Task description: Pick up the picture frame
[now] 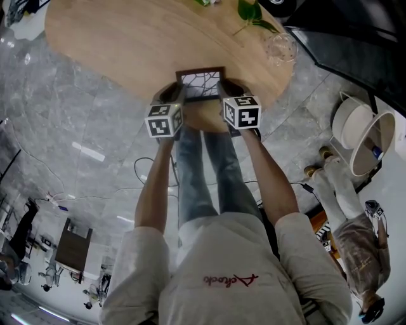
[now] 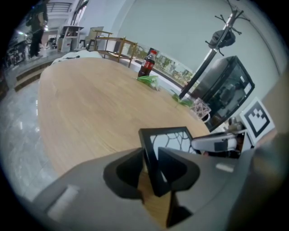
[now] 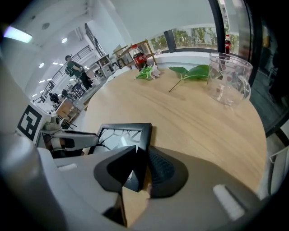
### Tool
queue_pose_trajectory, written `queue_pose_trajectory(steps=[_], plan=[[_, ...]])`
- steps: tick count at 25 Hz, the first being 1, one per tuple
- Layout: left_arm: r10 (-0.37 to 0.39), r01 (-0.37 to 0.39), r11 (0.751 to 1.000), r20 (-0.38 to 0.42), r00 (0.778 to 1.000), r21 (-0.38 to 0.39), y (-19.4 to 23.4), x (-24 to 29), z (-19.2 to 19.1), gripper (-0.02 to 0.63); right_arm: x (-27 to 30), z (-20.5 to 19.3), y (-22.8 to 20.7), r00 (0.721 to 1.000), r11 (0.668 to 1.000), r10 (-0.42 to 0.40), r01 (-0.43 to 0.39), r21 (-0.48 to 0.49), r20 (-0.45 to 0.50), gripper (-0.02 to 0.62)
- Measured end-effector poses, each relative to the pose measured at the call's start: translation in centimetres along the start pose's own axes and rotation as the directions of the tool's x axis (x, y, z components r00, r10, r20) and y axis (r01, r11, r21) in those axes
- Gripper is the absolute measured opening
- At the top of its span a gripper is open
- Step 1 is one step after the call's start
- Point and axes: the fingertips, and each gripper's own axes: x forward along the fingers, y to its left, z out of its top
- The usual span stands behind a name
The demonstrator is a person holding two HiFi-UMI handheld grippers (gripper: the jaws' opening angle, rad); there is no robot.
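Note:
A black picture frame (image 1: 200, 86) with a cracked-line pattern lies flat near the front edge of the round wooden table (image 1: 127, 38). My left gripper (image 1: 179, 95) straddles the frame's left rail (image 2: 150, 158). Its right pad lies against the rail, while a sliver of wood shows between the left pad and the rail. My right gripper (image 1: 225, 92) is on the frame's right rail (image 3: 140, 153), and both pads sit against it. The frame (image 3: 122, 133) rests on the tabletop. Each gripper shows in the other's view, across the frame.
A clear glass mug (image 1: 281, 47) stands at the table's right side, with a green leafy stem (image 1: 254, 16) behind it. A cola bottle (image 2: 146, 63) stands at the far edge. White round objects (image 1: 365, 136) and a standing person (image 1: 355, 241) are on the floor to the right.

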Motion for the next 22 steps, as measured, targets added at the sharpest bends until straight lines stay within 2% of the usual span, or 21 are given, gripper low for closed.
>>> queue_pose_trajectory(steps=[11,17,22], plan=[[-0.003,0.005,0.998,0.027,1.000,-0.055,-0.2,-0.2,0.1,0.083,-0.4,0.2,-0.1,1.000,0.999,-0.015,0.014,0.030,0.024,0.078],[-0.004,0.007,0.999,0.072,0.997,-0.036,-1.2,-1.3,1.6,0.080,-2.0,1.5,0.1,0.996,0.999,-0.037,0.035,0.027,0.085,0.078],[-0.006,0.006,1.000,0.132,0.991,0.000,-2.8,-3.8,4.5,0.078,-5.1,4.1,1.1,0.984,0.999,-0.054,0.053,0.011,0.169,0.077]])
